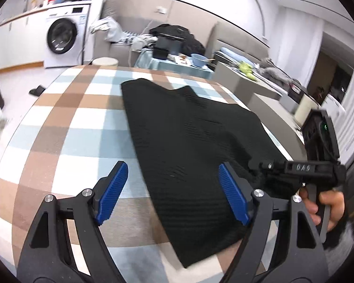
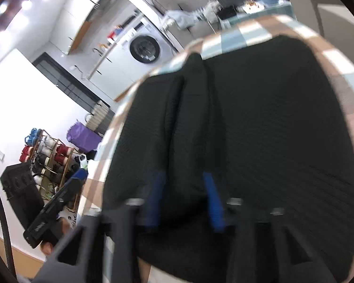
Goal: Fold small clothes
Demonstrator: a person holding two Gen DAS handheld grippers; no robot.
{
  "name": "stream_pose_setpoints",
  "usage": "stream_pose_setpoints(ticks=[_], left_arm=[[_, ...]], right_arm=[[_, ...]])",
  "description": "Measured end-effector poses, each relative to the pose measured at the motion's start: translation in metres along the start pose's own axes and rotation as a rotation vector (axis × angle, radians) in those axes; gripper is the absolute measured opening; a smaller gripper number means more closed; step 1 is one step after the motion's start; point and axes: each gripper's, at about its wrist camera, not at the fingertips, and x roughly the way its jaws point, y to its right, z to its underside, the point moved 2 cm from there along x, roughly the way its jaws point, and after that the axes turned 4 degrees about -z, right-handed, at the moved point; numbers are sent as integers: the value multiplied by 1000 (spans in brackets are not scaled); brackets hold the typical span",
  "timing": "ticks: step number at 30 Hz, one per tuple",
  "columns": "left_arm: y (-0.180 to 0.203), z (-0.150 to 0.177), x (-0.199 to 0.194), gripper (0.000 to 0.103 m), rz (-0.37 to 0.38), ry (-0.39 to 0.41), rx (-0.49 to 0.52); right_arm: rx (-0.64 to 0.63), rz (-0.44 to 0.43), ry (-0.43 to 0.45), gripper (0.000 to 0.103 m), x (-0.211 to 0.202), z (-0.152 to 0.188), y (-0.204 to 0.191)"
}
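Two claws: left claw (image 1: 172, 193) wide; right claw (image 2: 184, 202), lettered "DAS", pinching black garment (image 1: 188, 127).

You are getting even, bright indoor light in both views, with ceiling spots (image 2: 23, 4) glaring at the right wrist view's far left. Fisheye bending is curving every edge, dark vignette ringing both. Motion blur is smearing the right wrist view, especially its near fingers (image 2: 212, 202).

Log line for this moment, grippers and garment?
left gripper: open, over near edge | right gripper: shut on black garment | garment: flat on checked table
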Motion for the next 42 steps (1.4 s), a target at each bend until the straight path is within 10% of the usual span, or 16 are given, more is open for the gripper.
stream_pose_setpoints(ticks=[6, 12, 24, 31, 33, 36, 42], left_arm=[[-11, -4, -2, 77, -6, 21, -3], [0, 3, 12, 77, 14, -43, 25], [42, 40, 49, 77, 56, -225, 176], [37, 43, 55, 77, 73, -260, 164], [33, 39, 55, 77, 73, -248, 148], [26, 31, 49, 77, 98, -218, 96], [26, 32, 58, 77, 84, -254, 119]], right_arm=[[9, -162, 84, 11, -56, 21, -30], [1, 116, -27, 15, -40, 46, 2], [-119, 169, 136, 47, -54, -7, -29], [5, 58, -90, 43, 23, -36, -13], [-38, 77, -84, 11, 26, -35, -20], [-181, -26, 26, 8, -2, -45, -54], [-177, 140, 66, 14, -15, -52, -41]])
